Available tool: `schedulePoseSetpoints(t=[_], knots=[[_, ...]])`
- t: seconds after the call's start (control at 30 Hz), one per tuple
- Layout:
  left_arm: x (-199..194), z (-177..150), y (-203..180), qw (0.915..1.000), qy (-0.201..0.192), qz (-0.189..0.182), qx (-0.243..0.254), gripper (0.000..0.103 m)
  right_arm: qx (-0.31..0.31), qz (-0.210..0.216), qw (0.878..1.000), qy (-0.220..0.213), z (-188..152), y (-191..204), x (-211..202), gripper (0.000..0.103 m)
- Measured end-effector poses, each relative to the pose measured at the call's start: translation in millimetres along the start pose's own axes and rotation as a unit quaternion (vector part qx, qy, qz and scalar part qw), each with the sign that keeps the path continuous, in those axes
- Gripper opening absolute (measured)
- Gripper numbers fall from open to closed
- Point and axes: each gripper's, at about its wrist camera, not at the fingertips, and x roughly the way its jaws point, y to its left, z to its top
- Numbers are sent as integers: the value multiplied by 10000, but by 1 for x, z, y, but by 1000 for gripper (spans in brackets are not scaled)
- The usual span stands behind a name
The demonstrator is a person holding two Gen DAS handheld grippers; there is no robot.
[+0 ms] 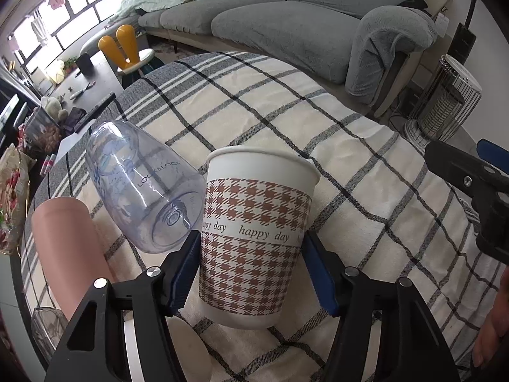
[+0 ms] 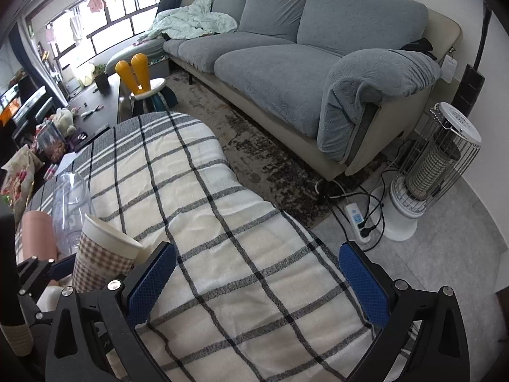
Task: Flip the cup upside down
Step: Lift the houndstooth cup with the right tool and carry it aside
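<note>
The left tongs (image 1: 251, 273) bracket the upright paper cup (image 1: 254, 238), contact unclear, right tongs (image 2: 256, 281) apart and empty; next seems to be clamping, lifting and inverting.

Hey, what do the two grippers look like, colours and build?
Both match. The left gripper and right gripper have matte black angular frames with triangular cutouts, silver round bolt heads at the joints, and blue textured pads lining the fingers. No cables or markings show.

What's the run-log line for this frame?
left gripper: shut on paper cup, upright, opening up | right gripper: open, empty | clear cup: beside | flip: not done
</note>
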Motion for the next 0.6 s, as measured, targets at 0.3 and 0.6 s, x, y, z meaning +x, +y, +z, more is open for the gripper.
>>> schedulePoseSetpoints(t=[0.3,0.6], knots=[[-34,-3,-4,9990,-394,144,-165,61,-95,51,9998,-165,1,-3,-20,103],[-99,-50,-9,9877,-533,354,-1427,61,-742,315,9963,-284,-7,-3,-63,103]])
